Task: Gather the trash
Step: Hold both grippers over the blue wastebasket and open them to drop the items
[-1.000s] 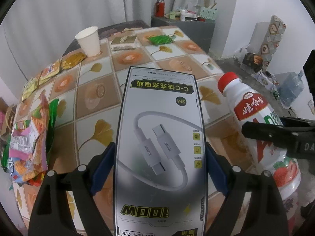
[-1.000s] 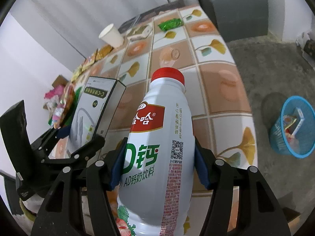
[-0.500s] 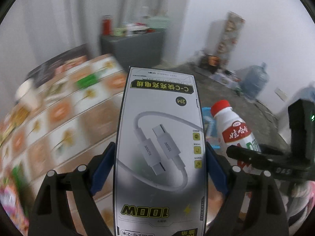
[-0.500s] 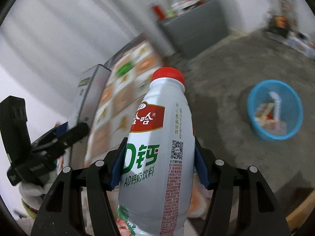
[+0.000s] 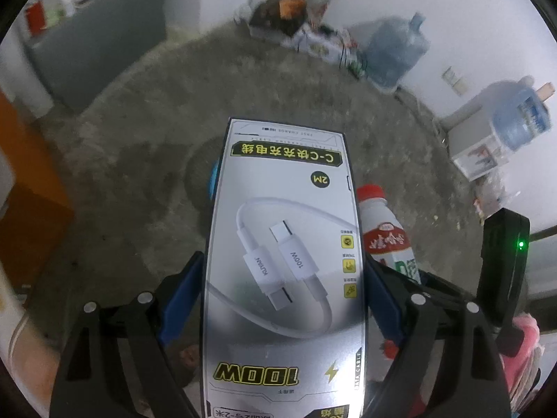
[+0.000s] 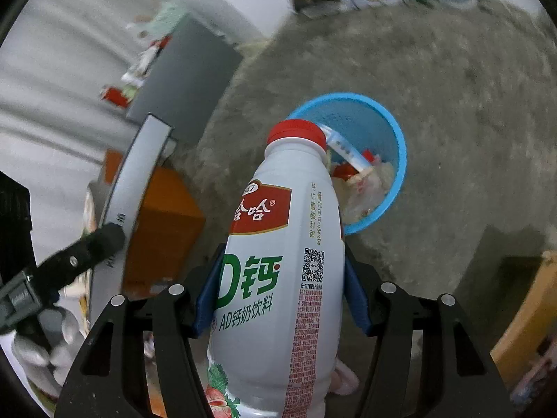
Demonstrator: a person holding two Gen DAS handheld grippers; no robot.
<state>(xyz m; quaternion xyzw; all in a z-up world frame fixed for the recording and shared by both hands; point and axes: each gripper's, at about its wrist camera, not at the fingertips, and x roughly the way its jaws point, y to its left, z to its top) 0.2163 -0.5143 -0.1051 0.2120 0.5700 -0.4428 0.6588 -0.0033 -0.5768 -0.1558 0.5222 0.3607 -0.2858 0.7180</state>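
Bottle (image 6: pixel 278 261) and cable box (image 5: pixel 283 261) held above blue basket (image 6: pixel 393 132).

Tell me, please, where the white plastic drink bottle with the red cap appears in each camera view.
Left wrist view: white plastic drink bottle with red cap, right of centre, beside the grey cable box.
Right wrist view: the bottle fills the centre.
Shared landmark: the cable box, left edge here.

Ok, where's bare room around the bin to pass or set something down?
Bare concrete floor lies beyond and right of the blue basket. Inside it is crowded with trash. The orange box and grey cabinet crowd the left.
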